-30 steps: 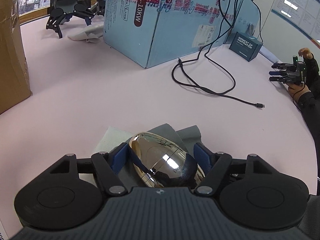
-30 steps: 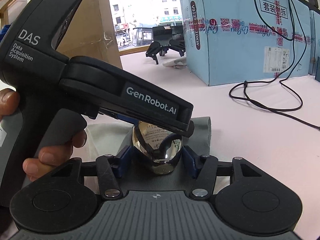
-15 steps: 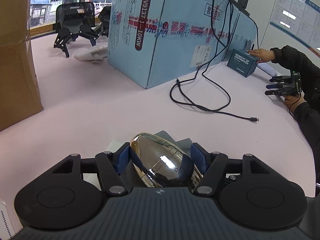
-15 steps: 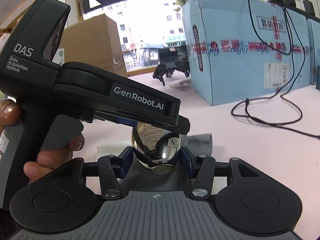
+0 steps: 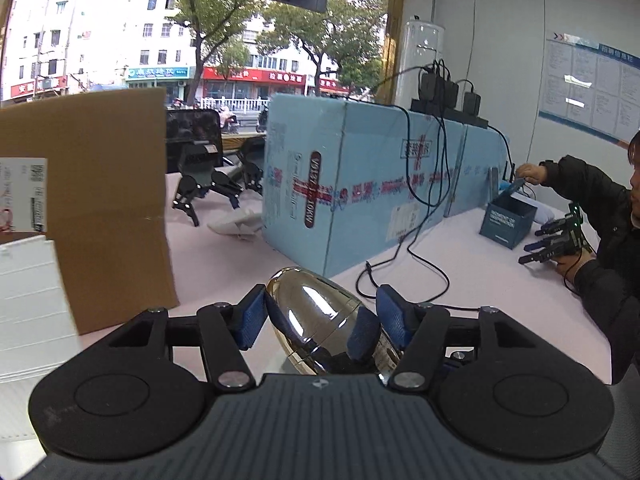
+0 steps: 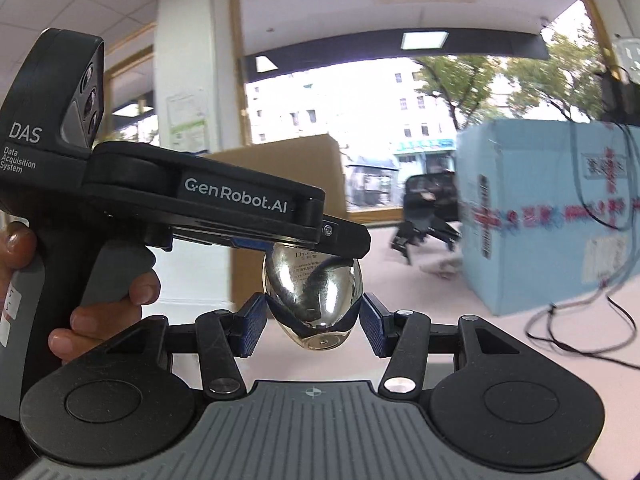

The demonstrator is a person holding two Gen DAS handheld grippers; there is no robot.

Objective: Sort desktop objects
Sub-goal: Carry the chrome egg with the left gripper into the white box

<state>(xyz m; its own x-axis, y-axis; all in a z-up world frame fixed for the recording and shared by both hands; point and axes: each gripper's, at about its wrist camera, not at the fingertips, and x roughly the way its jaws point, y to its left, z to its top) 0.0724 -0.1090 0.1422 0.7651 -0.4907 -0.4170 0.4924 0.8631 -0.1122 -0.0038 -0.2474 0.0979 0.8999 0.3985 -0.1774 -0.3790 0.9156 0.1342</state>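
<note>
Two tools are pinching one chrome egg-shaped object (image 5: pixel 320 316) clear above the pink surface (image 5: pixel 248 264): my left tool (image 5: pixel 320 316) is clamping its sides while my right tool (image 6: pixel 314 320) is gripping its lower end, apparently steadying the slippery shell.

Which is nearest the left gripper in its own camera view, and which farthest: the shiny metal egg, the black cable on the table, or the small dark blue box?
1. Shiny metal egg: between the left gripper fingers.
2. Black cable: ahead, slightly right, on the table.
3. Small dark blue box: far right, beside a seated person.
</note>
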